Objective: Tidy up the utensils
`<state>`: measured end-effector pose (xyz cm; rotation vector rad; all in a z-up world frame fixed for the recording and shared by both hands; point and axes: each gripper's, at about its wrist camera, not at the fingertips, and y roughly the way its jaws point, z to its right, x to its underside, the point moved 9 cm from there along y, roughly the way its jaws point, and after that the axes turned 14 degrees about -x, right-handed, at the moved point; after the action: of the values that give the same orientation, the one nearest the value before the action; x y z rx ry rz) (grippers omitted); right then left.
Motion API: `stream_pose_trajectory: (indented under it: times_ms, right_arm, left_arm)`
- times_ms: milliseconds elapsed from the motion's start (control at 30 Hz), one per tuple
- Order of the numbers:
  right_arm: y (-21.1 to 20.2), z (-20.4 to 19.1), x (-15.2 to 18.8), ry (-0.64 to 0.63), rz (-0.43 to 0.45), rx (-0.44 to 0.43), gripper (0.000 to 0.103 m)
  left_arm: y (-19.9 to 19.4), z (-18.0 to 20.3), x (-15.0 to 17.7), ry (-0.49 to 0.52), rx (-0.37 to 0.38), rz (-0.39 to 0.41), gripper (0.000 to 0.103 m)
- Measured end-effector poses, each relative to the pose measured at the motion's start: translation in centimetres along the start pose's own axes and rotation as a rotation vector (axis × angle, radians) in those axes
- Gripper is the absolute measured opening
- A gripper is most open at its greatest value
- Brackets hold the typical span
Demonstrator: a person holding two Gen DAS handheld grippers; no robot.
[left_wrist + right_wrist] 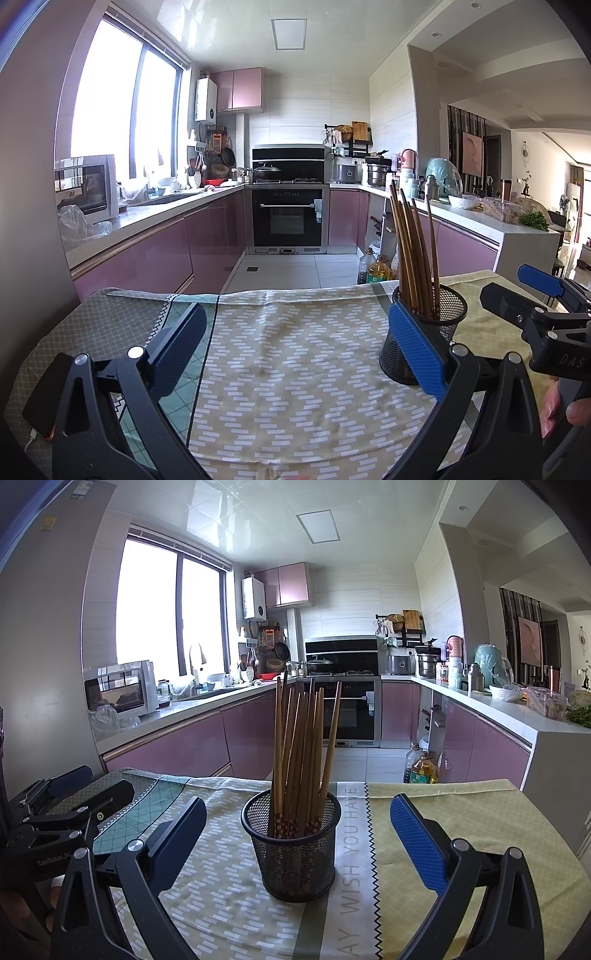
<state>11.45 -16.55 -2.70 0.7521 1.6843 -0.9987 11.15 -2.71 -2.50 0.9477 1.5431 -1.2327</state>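
Observation:
A black mesh holder [293, 845] stands upright on the tablecloth, holding several wooden chopsticks [301, 746] that lean slightly apart. My right gripper [295, 834] is open and empty, its blue pads on either side of the holder and a little nearer than it. In the left wrist view the holder [424, 334] stands at the right with the chopsticks [413, 251] in it, partly behind my right-hand pad. My left gripper [295, 350] is open and empty over bare cloth. The right gripper [543, 306] shows at that view's right edge, and the left gripper [70, 797] at the right wrist view's left edge.
A patterned tablecloth [295, 369] covers the table. A phone [44, 395] with a cable lies at its left edge. Beyond the far edge is the kitchen floor, with oil bottles [421, 766], pink cabinets and an oven [288, 218].

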Motion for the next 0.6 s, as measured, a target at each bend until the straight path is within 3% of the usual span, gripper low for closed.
stream_pose_trajectory:
  times_ms: [433, 600]
  right_arm:
    - [0.05, -0.01, 0.18, -0.002, -0.007, -0.003, 0.097]
    - [0.03, 0.64, 0.51, 0.005, -0.02, 0.005, 0.097]
  left_arm:
    - [0.02, -0.36, 0.13, 0.016, -0.015, 0.001, 0.097]
    - [0.8, -0.23, 0.79, 0.024, -0.002, -0.053, 0.097]
